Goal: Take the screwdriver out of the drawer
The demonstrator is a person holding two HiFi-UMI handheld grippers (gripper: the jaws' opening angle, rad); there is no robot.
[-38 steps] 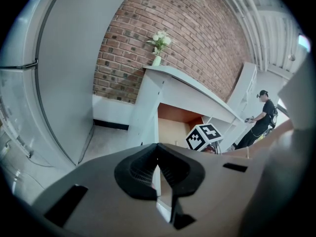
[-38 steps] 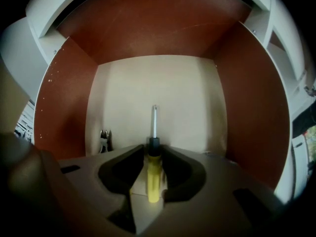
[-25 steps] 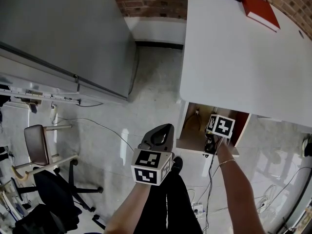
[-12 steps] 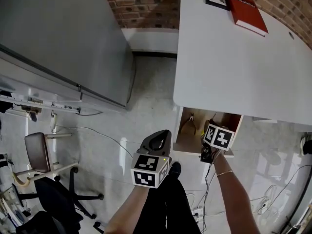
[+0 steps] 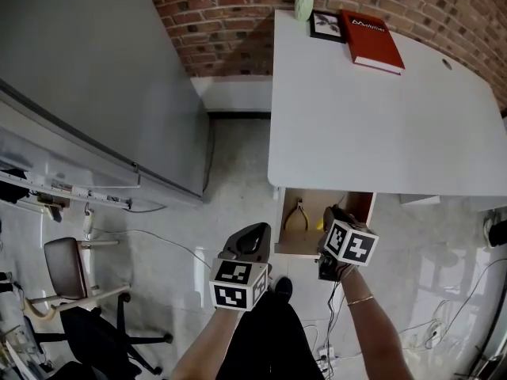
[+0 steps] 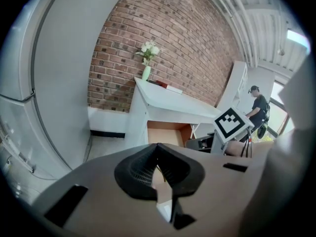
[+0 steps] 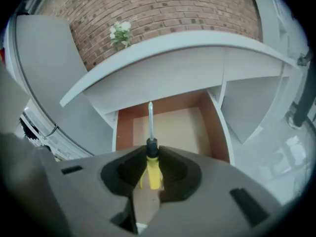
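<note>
A screwdriver [image 7: 152, 168] with a yellow handle, black collar and bare metal shaft sits between the jaws of my right gripper [image 7: 151, 174], which is shut on its handle. The shaft points forward over the open wooden drawer [image 7: 173, 125]. In the head view the right gripper [image 5: 327, 226] hangs over the drawer's [image 5: 360, 204] front edge, under the white desk [image 5: 380, 125]. A little yellow of the screwdriver [image 5: 321, 225] shows there. To the left, over the floor, my left gripper [image 5: 252, 237] is shut with nothing in it; the left gripper [image 6: 158, 152] faces the desk and drawer [image 6: 165, 133].
Pliers [image 5: 297, 217] lie in the drawer's left part. A red book [image 5: 372, 30], a picture frame [image 5: 326, 24] and a vase [image 5: 304, 3] stand at the desk's far end by the brick wall. A grey cabinet [image 5: 103, 77] stands on the left, with an office chair [image 5: 71, 267] and floor cables [image 5: 158, 232] nearby.
My right gripper has lifted up out of the drawer with the screwdriver still in its jaws. The left gripper has risen a little. The pliers now show in the drawer.
</note>
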